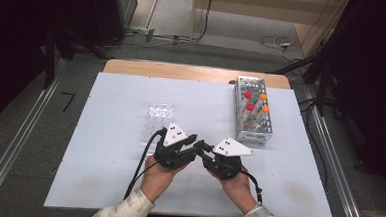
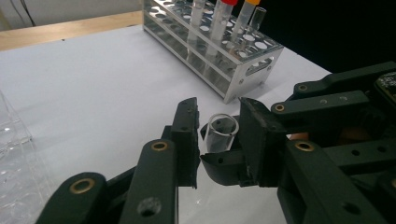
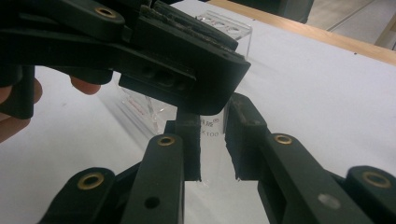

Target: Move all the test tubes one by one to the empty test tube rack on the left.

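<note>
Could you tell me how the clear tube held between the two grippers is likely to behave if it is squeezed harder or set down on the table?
The clear tube looks like thin, rigid glass or plastic, so a harder squeeze might crack it. Its smooth wall could slip between the jaws. Laid on the flat table, a round tube would probably roll.

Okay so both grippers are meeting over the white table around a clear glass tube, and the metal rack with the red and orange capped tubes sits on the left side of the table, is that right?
Not quite. The metal rack with the red and orange capped tubes stands on the right side of the white table, as the high view shows. The rest holds: the left gripper and right gripper meet around a clear glass tube.
</note>
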The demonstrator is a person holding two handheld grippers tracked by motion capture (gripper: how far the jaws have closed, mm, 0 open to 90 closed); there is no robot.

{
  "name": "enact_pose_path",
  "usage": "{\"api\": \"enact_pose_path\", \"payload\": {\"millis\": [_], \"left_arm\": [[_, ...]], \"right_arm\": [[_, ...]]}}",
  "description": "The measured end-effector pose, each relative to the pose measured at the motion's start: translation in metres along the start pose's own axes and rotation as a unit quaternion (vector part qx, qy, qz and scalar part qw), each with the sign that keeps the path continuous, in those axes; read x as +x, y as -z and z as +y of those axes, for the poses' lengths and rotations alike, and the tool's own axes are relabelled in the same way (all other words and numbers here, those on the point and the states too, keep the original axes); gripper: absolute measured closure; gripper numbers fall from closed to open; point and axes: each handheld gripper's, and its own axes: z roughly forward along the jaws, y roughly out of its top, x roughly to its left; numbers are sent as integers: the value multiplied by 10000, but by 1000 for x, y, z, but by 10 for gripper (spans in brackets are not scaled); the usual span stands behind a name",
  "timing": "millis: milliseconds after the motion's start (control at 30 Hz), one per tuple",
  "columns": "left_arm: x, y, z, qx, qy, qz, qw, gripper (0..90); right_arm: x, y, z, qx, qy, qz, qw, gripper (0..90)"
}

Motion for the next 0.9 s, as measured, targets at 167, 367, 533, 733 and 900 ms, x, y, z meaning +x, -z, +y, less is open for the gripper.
{"api": "enact_pose_path", "payload": {"millis": [167,367,533,733,900], "left_arm": [[0,0,0,36,-8,-19,10000,745],[1,0,0,94,-18,32,9999,764],[1,2,1,61,-28,80,9999,769],[6,7,4,-29,53,108,9999,768],[13,14,10,-133,121,86,9998,768]], "right_arm": [[2,0,0,6,6,1,10000,737],[2,-1,0,25,38,12,10000,736],[2,0,0,8,-2,49,10000,705],[0,-2,0,103,-57,173,9998,365],[-3,-3,-2,270,-152,144,9994,267]]}}
